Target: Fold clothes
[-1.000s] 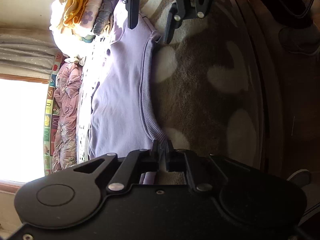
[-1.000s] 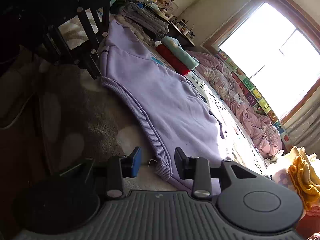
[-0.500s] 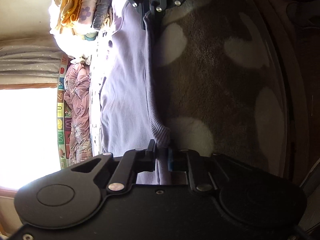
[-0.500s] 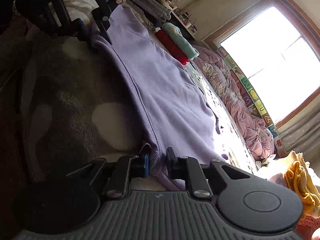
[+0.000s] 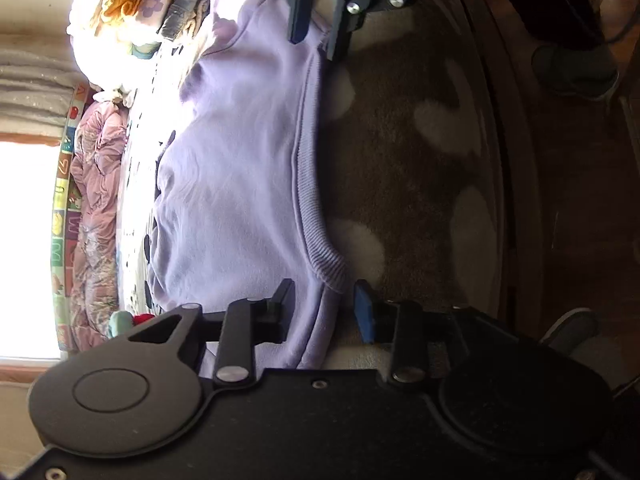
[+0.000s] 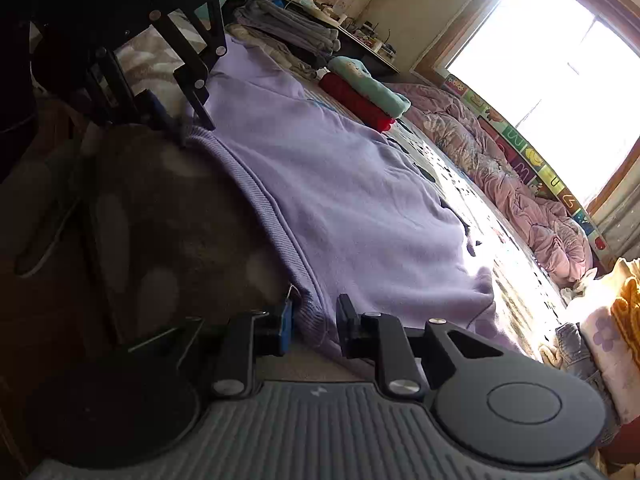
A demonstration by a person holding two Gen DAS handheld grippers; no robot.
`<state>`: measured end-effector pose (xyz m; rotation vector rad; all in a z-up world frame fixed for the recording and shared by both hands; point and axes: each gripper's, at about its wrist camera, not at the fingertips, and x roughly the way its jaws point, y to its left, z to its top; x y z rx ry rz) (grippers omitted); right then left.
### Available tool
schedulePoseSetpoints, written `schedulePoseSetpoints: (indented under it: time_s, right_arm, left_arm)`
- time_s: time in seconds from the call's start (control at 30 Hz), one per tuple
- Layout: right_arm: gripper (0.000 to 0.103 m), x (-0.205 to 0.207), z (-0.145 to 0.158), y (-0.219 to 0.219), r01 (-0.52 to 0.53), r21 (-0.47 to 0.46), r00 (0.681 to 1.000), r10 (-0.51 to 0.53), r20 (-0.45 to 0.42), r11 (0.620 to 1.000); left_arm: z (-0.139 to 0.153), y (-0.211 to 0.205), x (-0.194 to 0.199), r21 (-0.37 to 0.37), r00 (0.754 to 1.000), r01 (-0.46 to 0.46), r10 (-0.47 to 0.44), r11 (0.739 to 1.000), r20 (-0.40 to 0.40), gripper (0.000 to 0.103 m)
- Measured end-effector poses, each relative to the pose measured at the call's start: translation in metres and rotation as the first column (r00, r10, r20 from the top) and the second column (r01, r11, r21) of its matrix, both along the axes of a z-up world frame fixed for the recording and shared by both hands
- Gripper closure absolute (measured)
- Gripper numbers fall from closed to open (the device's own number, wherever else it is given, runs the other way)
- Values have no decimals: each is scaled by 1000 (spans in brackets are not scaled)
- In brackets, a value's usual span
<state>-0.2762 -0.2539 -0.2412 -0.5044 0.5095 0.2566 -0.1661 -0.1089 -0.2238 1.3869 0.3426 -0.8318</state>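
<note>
- the lilac sweatshirt [image 6: 332,184] lay spread flat on the bed, its ribbed hem [image 5: 310,184] running along the near edge beside a brown blanket with pale spots [image 5: 404,184].
- the left tool [image 5: 323,308] was open, its jaws standing either side of one hem corner with a clear gap to the cloth on both sides; nothing was gripped.
- the right tool [image 6: 314,320] was open too, straddling the other hem corner, the blue pad close by the rib but not pinching it.
- judged from this, the step in hand was taking both hem corners to lift the bottom edge up toward the chest.
- to do it well, each tool should slide further onto the rib so both layers of the sweatshirt sit between the jaws, not just the top one.
- the brown blanket lay right under the hem; a low bite could catch its pile along with the cloth.
- both corners wanted closing together and lifting level, so the hem stayed straight and the fold landed square.
- folded clothes [image 6: 362,92] sat further up the bed, and a pink quilt [image 6: 520,200] lay bunched under the window [image 6: 560,48], well apart from the work.
</note>
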Motion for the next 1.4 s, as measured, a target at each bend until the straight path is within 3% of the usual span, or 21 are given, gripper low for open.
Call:
schedulePoseSetpoints:
  time_s: [0.13,0.2,0.23,0.27,0.3,0.33,0.37,0.4,0.47,0.53,0.6,0.63,0.73,0.77,0.83,0.9,1.0,1.03,1.13,1.27,1.4]
  right_arm:
    - [63,0,21,-52,124,305,991,-135,13,944]
    - [63,6,22,-74,188,402,978,-207,3,896]
    - [63,10,21,-82,209,429,973,-230,-3,879]
    - [63,13,19,-87,222,450,969,-246,-7,865]
    - [63,15,18,-92,226,484,968,-249,-17,845]
    - [63,16,17,-96,227,515,967,-252,-22,827]
    - [63,17,16,-97,227,534,966,-256,-21,814]
    - [63,18,13,-95,226,534,967,-255,-22,815]
    - [63,26,7,-89,227,508,969,-245,-32,831]
    - [63,33,0,-85,230,499,970,-236,-51,835]
    - [62,39,-7,-81,232,492,971,-228,-69,839]
    - [62,41,-8,-80,232,489,971,-226,-71,841]
    - [61,47,-14,-77,234,480,971,-223,-81,845]
    - [61,49,-17,-76,236,477,971,-222,-86,846]
    - [57,52,-19,-73,236,460,971,-223,-82,856]
    - [55,55,-20,-69,234,445,972,-224,-77,864]
    - [53,54,-21,-65,230,434,973,-221,-71,871]
    - [53,53,-21,-65,228,434,973,-219,-72,872]
    - [52,52,-21,-67,222,435,975,-208,-79,873]
    - [52,51,-21,-67,214,435,977,-196,-88,875]
    - [52,45,-20,-65,197,419,980,-172,-99,886]
  left_arm:
    - [62,20,60,-141,963,-241,218,960,-159,49]
    - [68,40,116,-152,886,-444,407,883,-224,49]
    - [69,55,143,-166,824,-548,497,819,-272,49]
    - [69,71,170,-177,750,-647,577,742,-324,49]
    - [66,93,199,-169,641,-755,658,634,-395,49]
    - [62,112,217,-163,555,-821,699,546,-451,49]
    - [56,137,236,-162,447,-889,736,428,-508,49]
    - [51,157,250,-156,361,-930,755,332,-547,49]
    - [42,206,270,-159,183,-982,735,103,-653,49]
    - [32,244,283,-151,67,-985,617,-86,-784,49]
    - [26,266,287,-148,19,-966,516,-210,-856,49]
    - [24,271,288,-155,16,-956,482,-249,-876,49]
    - [23,271,293,-196,43,-930,439,-311,-897,51]
    - [22,266,294,-211,63,-927,427,-309,-902,53]
    - [21,257,295,-238,104,-925,405,-297,-909,97]
    - [24,249,290,-282,157,-918,398,-279,-904,97]
    - [42,262,281,-348,217,-884,385,-313,-897,97]
    - [50,273,277,-367,221,-867,400,-336,-889,97]
    - [53,300,268,-350,182,-859,417,-373,-890,97]
    - [23,287,268,-313,104,-894,532,-320,-841,93]
    - [30,287,267,-355,93,-873,602,-334,-793,69]
